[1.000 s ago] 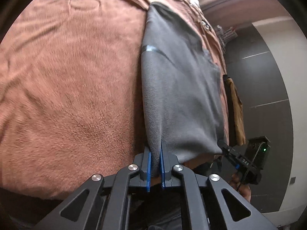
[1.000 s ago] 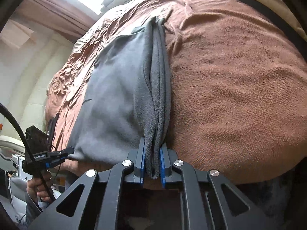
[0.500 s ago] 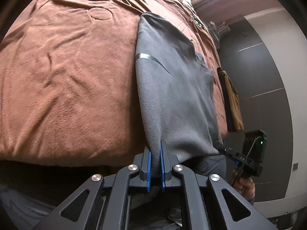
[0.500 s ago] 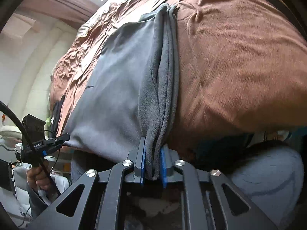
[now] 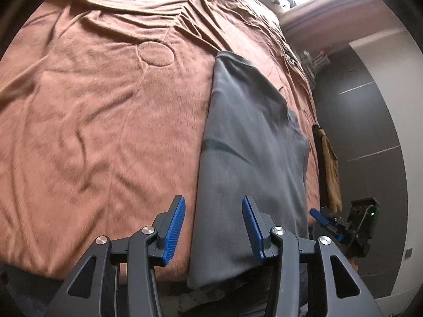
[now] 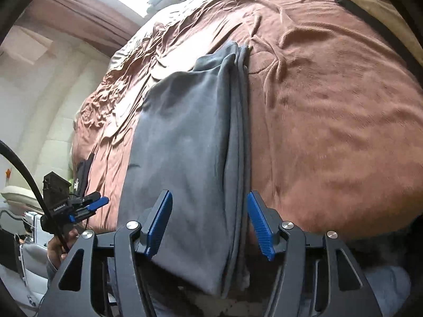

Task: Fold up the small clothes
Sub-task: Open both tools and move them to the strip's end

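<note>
We see a gray cloth (image 5: 251,142) lying folded long on the brown blanket (image 5: 92,121), with its near end hanging over the bed's edge. Our left gripper (image 5: 213,227) is opening over that end, its blue pads off the cloth. Our right gripper (image 6: 208,223) is opening too, beside the cloth's thick folded edge, gripping nothing.

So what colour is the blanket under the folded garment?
Rusty brown blanket, clearest in the left wrist view.
</note>
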`<state>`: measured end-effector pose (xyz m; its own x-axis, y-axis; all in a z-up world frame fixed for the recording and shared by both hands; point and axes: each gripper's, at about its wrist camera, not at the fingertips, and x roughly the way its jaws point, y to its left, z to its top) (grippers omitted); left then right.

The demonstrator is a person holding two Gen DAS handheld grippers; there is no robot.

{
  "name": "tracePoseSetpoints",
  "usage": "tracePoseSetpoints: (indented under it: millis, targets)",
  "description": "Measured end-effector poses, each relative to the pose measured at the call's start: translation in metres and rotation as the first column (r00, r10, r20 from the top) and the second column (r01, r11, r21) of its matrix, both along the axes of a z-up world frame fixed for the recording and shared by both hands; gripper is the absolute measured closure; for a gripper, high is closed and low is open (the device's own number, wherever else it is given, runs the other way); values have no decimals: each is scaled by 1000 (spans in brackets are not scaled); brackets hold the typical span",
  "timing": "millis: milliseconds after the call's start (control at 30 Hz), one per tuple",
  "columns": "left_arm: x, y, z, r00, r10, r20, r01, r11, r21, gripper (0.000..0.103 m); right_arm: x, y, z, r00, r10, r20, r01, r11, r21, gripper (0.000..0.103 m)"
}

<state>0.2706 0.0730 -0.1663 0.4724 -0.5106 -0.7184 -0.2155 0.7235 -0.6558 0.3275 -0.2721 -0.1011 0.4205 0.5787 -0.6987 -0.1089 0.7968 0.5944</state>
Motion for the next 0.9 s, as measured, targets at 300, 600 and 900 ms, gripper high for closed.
tracePoseSetpoints:
  millis: [300, 600, 900]
  targets:
    - [51, -3, -20, 1000, -9, -26, 8, 1000, -28, 57, 44, 14, -36, 999, 34, -40, -31, 997, 76, 46]
    - [104, -7, -39, 998, -21, -52, 19, 999, -45, 57, 88, 15, -58, 997, 52, -56, -43, 988, 151, 46]
    - [160, -5, -43, 999, -23, -44, 21, 999, -44, 59, 123, 12, -75, 997, 76, -32, -68, 976, 206, 51]
